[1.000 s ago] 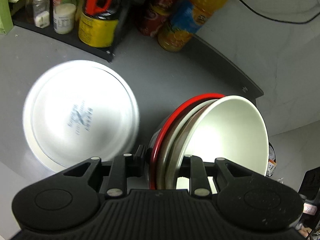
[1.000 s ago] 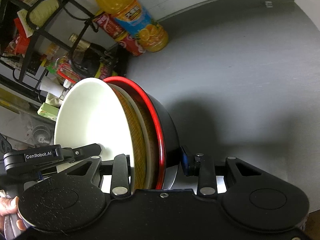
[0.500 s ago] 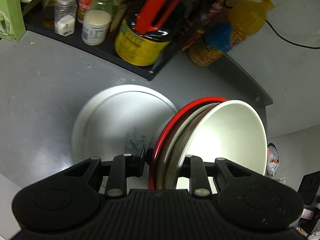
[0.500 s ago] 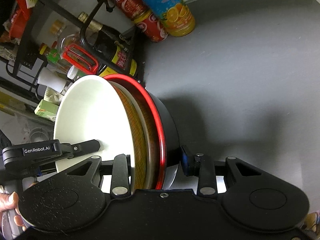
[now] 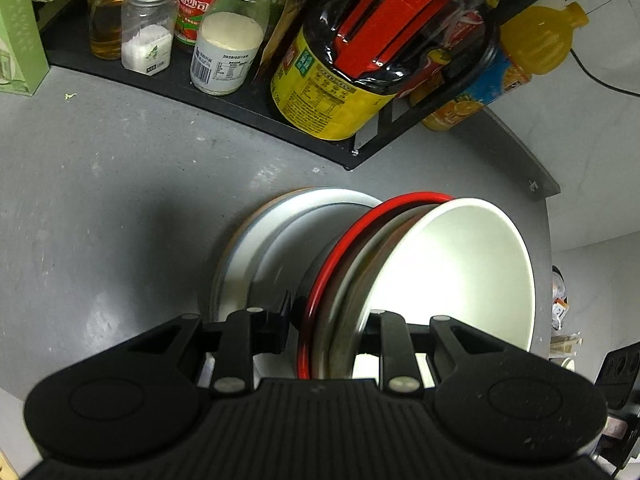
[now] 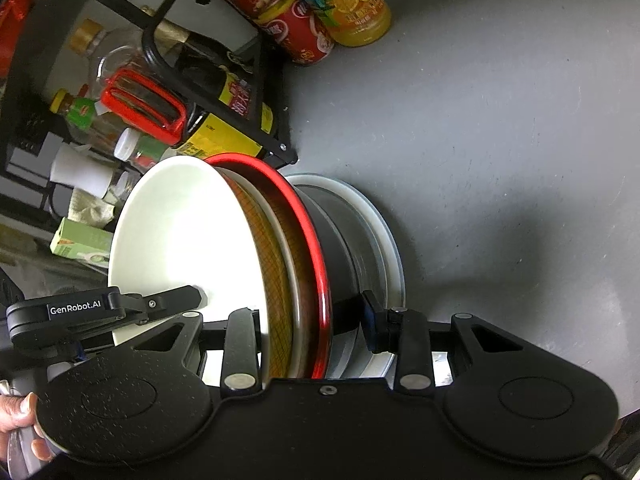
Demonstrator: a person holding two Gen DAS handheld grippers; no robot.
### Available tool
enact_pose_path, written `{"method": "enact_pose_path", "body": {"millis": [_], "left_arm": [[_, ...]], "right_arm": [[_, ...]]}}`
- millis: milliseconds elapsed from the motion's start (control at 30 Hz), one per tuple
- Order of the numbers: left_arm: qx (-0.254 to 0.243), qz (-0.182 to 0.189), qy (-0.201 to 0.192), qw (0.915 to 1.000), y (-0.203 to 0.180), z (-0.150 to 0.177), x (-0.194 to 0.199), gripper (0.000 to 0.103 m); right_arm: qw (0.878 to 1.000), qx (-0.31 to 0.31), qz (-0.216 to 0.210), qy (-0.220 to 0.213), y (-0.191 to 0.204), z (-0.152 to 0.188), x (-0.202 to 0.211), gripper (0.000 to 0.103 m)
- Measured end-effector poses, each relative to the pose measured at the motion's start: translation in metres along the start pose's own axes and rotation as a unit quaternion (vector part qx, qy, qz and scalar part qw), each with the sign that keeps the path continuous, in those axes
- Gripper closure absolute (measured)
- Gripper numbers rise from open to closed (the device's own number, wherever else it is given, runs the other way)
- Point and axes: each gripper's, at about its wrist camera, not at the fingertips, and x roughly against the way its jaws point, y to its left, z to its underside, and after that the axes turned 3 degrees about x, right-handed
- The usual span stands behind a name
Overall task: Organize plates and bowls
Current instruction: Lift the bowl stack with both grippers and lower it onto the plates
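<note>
Over the grey worktop [image 5: 100, 200], both grippers clamp one nested stack of bowls [image 5: 360, 280] from opposite rims: the left gripper [image 5: 316, 340] pinches one side, the right gripper [image 6: 316, 336] the other, each with one finger inside the white bowl [image 6: 180, 240] and one against the black outside of the red-rimmed bowl [image 6: 316, 248]. The stack hangs tilted on edge, its base just above or perhaps touching a white plate [image 5: 272, 248] lying on the worktop; the views do not settle which.

Risks, as I judge them:

- The inner bowls sit loose in the outer one. Held this steeply, the white bowl could slide out if either grip slackens, since only the pinch across all the walls keeps them nested.
- If one gripper lets go before the base is seated, the whole weight swings on the other pinch and the stack may twist free.
- Set down off centre, the stack could catch the plate's rim and tip it, or skid it across the worktop.
- The rack [image 5: 240, 112] of bottles stands near behind; a swing that way could knock the soy bottle [image 5: 332, 92].

Levelling the stack before lowering would remove most of this.
</note>
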Motion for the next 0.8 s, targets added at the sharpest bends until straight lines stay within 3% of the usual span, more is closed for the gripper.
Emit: {"method": "enact_pose_path", "body": {"millis": [533, 800], "left_arm": [[-0.016, 0.013, 0.017, 0.9996, 0.007, -0.012, -0.012, 0.078], [-0.019, 0.014, 0.020, 0.9995, 0.006, -0.013, -0.015, 0.077]], "right_arm": [[0.999, -0.030, 0.020, -0.004, 0.003, 0.004, -0.013, 0.070], [0.999, -0.035, 0.022, -0.005, 0.002, 0.004, -0.015, 0.064]]}}
